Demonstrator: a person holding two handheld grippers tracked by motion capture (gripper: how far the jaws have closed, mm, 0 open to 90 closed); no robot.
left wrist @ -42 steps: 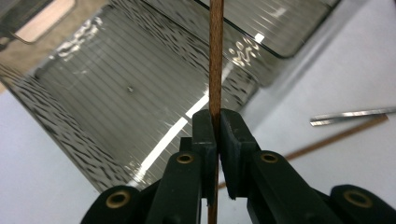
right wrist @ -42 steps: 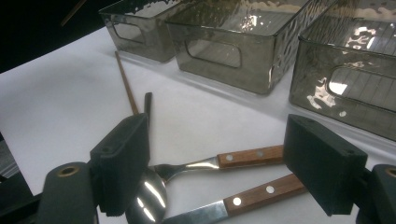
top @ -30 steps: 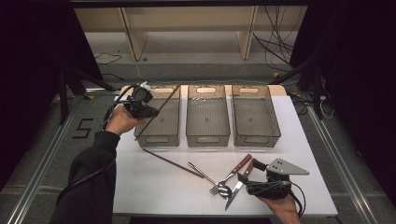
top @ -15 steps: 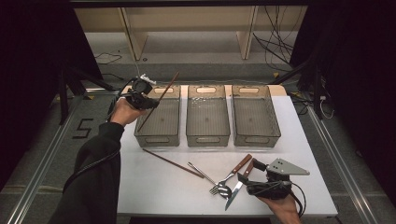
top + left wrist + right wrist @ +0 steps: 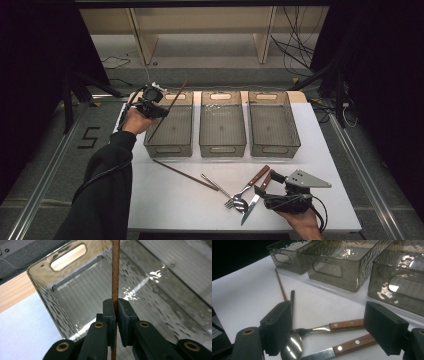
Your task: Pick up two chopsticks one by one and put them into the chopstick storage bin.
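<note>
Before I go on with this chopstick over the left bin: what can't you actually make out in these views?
- chopstick: left gripper view, top edge and the gripper's jaws cut off both ends; whether the tip touches the left bin is unclear.
- knife: right gripper view, blade cut by the bottom edge.
- spoon: right gripper view, partly behind a jaw.
- right gripper: high view, too small to judge contact with the knife.

The person wears a dark long sleeve (image 5: 102, 192) on the left arm. Each hand carries a black gripper with blocky matte pads (image 5: 276, 326) on thick arms fixed by brass-ringed pivot screws (image 5: 99, 325). The right gripper (image 5: 262, 191) bears a grey three-cornered plate (image 5: 302, 179) on top, and a thin black cable (image 5: 320, 220) loops from its rear.
</note>
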